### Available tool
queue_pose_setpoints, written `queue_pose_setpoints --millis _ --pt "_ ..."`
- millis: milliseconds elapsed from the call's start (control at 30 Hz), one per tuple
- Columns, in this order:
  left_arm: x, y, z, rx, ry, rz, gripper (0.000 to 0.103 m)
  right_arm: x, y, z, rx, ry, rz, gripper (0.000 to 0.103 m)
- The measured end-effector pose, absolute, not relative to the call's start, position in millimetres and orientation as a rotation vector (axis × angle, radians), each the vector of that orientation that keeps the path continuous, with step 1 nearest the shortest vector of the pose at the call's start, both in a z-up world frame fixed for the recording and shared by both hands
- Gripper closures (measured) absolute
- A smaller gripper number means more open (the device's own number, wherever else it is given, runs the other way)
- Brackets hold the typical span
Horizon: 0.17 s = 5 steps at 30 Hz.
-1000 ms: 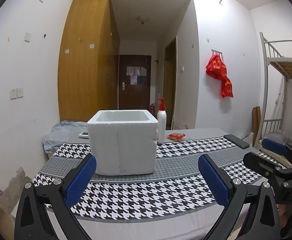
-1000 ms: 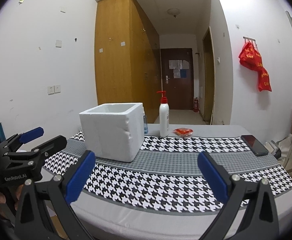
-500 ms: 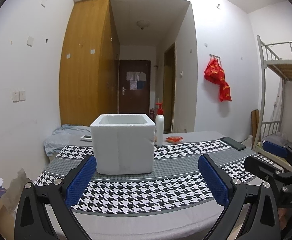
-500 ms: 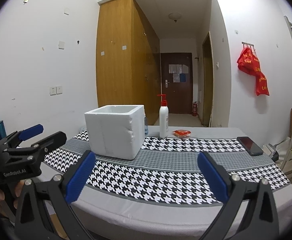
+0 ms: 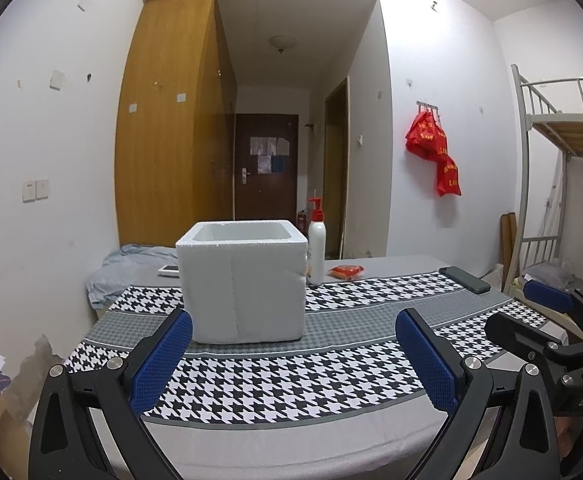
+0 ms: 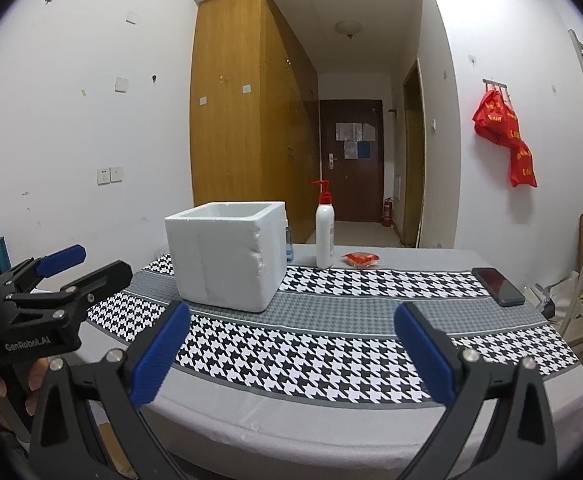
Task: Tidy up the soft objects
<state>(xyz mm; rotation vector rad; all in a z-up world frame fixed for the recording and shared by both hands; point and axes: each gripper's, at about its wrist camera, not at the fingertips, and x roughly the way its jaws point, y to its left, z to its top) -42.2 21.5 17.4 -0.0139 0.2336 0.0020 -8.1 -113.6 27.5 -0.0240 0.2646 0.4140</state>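
Foam box (image 5: 243, 284) upright on left half of table (image 5: 291, 436), open top up, near-cubic so no clear long axis. Flat seamed face square to left cam; seen corner-on from right cam. Contents not visible.
Red packet (image 5: 346, 271) flat on far side of table, just right of pump bottle (image 5: 316, 254); long axis roughly left-right, possibly a soft pouch, too small to tell. Bottle just beside box's rear right corner. Crumpled blue-grey cloth (image 5: 131, 268) at far left edge, behind box. Dark phone (image 5: 465, 279) flat near right edge, well apart from box.
Left gripper (image 5: 293, 320) and right gripper (image 6: 293, 313) both spread wide, nothing between the blue pads, both short of table's near edge.
Versus 1 s ago: both cams pulled back and tipped slightly up, box smaller in frame, more near edge showing. Box, bottle, packet, phone unmoved. Jaw spacing unchanged.
Writing: "GenRobot.AI" on left gripper body (right cam), "DAS" on right gripper body (left cam). Yellow print on red bags (image 5: 435, 156) on wall, unreadable.
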Motion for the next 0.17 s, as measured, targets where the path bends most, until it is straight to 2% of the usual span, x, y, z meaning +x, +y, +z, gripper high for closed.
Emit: queue_pose_setpoints --millis 167 --pt "-46.2 21.8 18.2 -0.012 0.225 0.007 0.001 -9.5 -113.0 27.9 -0.028 0.262 0.418 0.0"
